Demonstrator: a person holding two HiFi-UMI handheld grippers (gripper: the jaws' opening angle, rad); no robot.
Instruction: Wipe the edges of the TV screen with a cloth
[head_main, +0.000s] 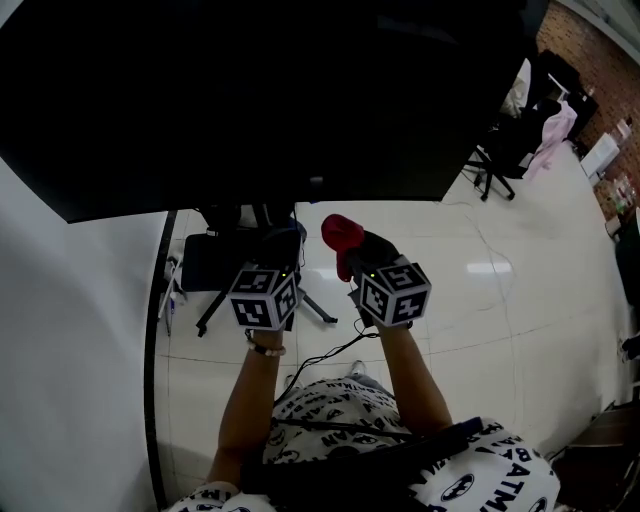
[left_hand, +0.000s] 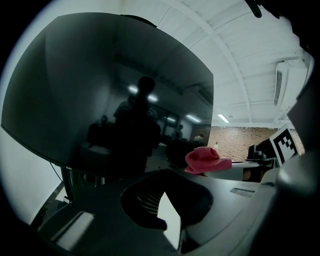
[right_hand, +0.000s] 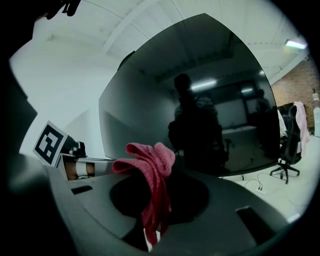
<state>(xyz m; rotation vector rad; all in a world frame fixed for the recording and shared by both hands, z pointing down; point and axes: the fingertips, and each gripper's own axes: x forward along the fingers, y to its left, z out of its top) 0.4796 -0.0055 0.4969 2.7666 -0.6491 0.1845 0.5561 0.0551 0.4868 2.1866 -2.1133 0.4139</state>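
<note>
the person is standing in front of a large dark tv screen (head_main: 250, 90), holding both grippers up just beneath its lower edge. the right gripper (right_hand: 149, 239) is pinching a red cloth (right_hand: 152, 165): its jaws are clenching the lower part of the fabric, while the bunched top is rising above them and flopping toward the left gripper's side. in the head view the cloth is sitting a little below the screen's bottom edge, with a strip of pale floor (head_main: 480, 280) showing between the two, so it is not touching the screen there. the left gripper (left_hand: 162, 210) is hovering just beside the right one, its jaws standing slightly apart and grasping nothing. both gripper views are facing the screen, which is reflecting a dark figure and ceiling lights. the screen's black stand (head_main: 250, 225) is showing under the screen behind the left gripper, and an office chair (head_main: 500, 150) is standing well off to the right.
</note>
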